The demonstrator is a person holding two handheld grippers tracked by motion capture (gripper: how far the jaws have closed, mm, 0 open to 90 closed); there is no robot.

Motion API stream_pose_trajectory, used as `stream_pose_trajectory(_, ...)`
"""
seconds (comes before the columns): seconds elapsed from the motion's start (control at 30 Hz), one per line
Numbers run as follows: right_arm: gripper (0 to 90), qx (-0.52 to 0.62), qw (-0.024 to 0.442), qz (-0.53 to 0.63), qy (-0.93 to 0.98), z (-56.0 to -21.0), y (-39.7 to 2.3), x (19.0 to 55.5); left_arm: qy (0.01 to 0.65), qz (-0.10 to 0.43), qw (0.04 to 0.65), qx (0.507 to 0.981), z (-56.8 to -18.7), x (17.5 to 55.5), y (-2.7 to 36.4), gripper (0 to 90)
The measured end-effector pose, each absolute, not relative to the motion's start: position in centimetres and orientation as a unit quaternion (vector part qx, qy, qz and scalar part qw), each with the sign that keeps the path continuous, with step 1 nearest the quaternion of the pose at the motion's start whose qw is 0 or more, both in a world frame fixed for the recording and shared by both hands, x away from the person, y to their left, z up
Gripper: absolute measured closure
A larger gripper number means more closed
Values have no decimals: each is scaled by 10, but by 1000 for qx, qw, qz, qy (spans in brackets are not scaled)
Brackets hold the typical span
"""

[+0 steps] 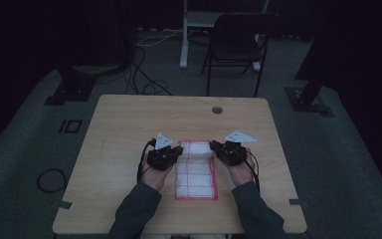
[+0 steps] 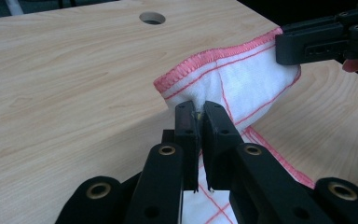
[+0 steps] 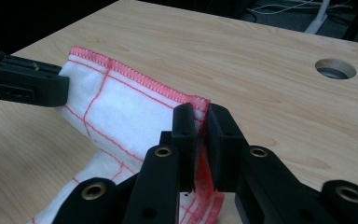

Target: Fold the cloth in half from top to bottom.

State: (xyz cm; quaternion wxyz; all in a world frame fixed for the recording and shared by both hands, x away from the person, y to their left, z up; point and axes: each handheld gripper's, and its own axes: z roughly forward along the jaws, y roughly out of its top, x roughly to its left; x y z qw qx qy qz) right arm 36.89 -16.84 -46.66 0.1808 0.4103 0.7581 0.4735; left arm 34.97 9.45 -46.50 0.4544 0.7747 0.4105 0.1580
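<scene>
We have a white cloth (image 1: 195, 172) with red stitched edges and a red grid lying on the wooden worktop (image 1: 129, 124), near the person's side and roughly in the middle. Its near part rests flat; its far edge is lifted off the wood between our two tools.

The left tool (image 2: 198, 108) is clamped on the far left corner of the cloth, its jaws closed with a pinch of fabric bunched between them. The right tool (image 3: 200, 109) is clamped on the far right corner, right at the red hem, which runs down between its jaws. In the high view both tools sit at either end of that far edge, left tool (image 1: 175, 150) and right tool (image 1: 217, 147), with the hands behind them.

We judge the cloth to be light, thin and quite limp: it sags and creases between the two grips instead of holding a line, and it folds over itself where it is raised. It should not slip much, since the weave looks coarse and the stitched hem gives a thicker ridge to bite on. The corners, on or just inside the hem, look like the best places to hold it, as they keep the edge taut and let the rest hang or drag evenly. Gripped mid-edge it would likely bunch. Nothing fragile here, though pulling the two corners unevenly could skew the fold.

A round hole (image 1: 217, 109) sits in the worktop well beyond the cloth.
</scene>
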Motion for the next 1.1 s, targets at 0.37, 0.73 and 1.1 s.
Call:
stream_pose_trajectory(0.37, 829, 400, 182, 481, 759, -463, -170, 357, 407, 149, 465, 772, -463, 339, 99, 860)
stream_pose_trajectory(0.73, 829, 393, 179, 485, 760, -463, -172, 346, 399, 148, 469, 774, -464, 324, 100, 860)
stream_pose_trajectory(1.1, 828, 386, 169, 484, 767, -471, -170, 332, 405, 139, 467, 774, -474, 312, 106, 861)
